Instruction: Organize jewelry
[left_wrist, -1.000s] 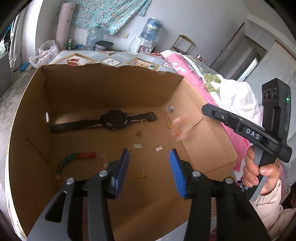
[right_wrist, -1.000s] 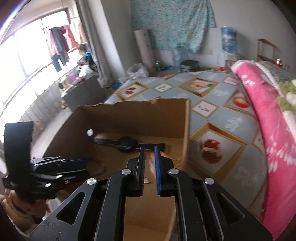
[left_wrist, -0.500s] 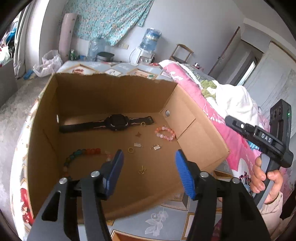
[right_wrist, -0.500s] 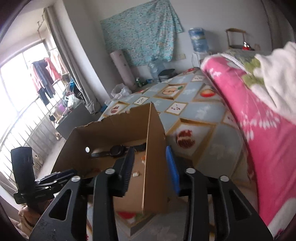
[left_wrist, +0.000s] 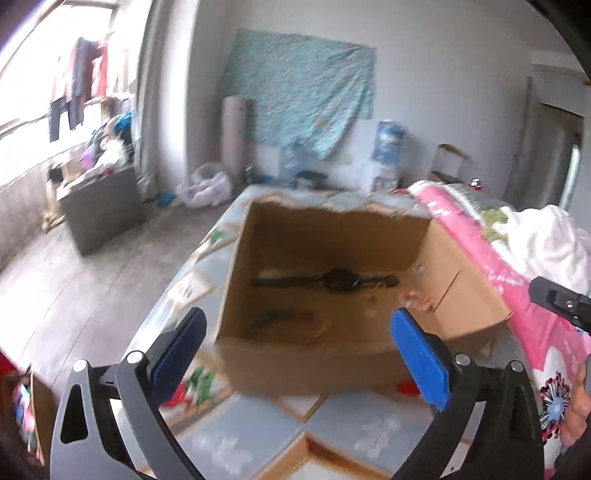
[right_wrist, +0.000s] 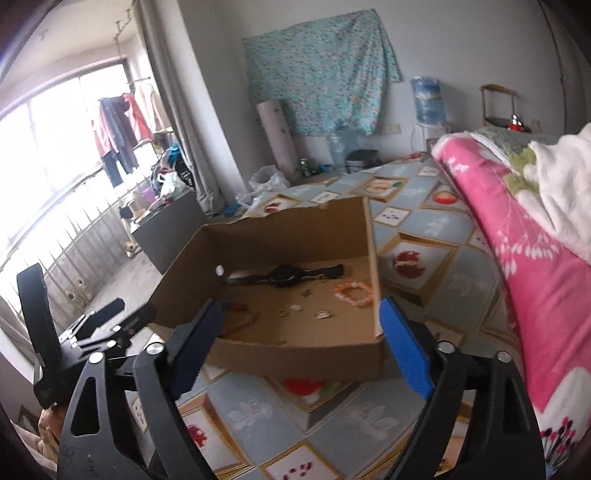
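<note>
Left gripper: your left gripper (left_wrist: 295, 349) with blue pads has its fingers spread wide apart, and nothing is in it. It hangs in the air in front of the box, on your side of it.
Right gripper: your right gripper (right_wrist: 301, 345) with blue pads has its fingers wide apart too, with nothing between them. It is held up just in front of the near wall of the box.
Box: the open brown cardboard box (right_wrist: 295, 349) sits on the bed cover with picture squares (right_wrist: 436, 229). All the jewelry is inside it, on the floor of the box.
Watch: the black wrist watch with a long strap (right_wrist: 284, 275) lies flat near the back wall of the box.
Pink bracelet: the pink bead bracelet (right_wrist: 352, 291) lies by the right wall of the box, near the watch strap's end.
Colored beads: the string of red and green beads (left_wrist: 284, 316) lies on the left side of the box floor. It looks blurry in the left view.
Small pieces: some tiny shiny metal bits (right_wrist: 323, 314) lie in the middle of the box floor. They are too small to tell what they are.
Blanket: the pink flower blanket (right_wrist: 517, 236) is piled up to the right of the box.
</note>
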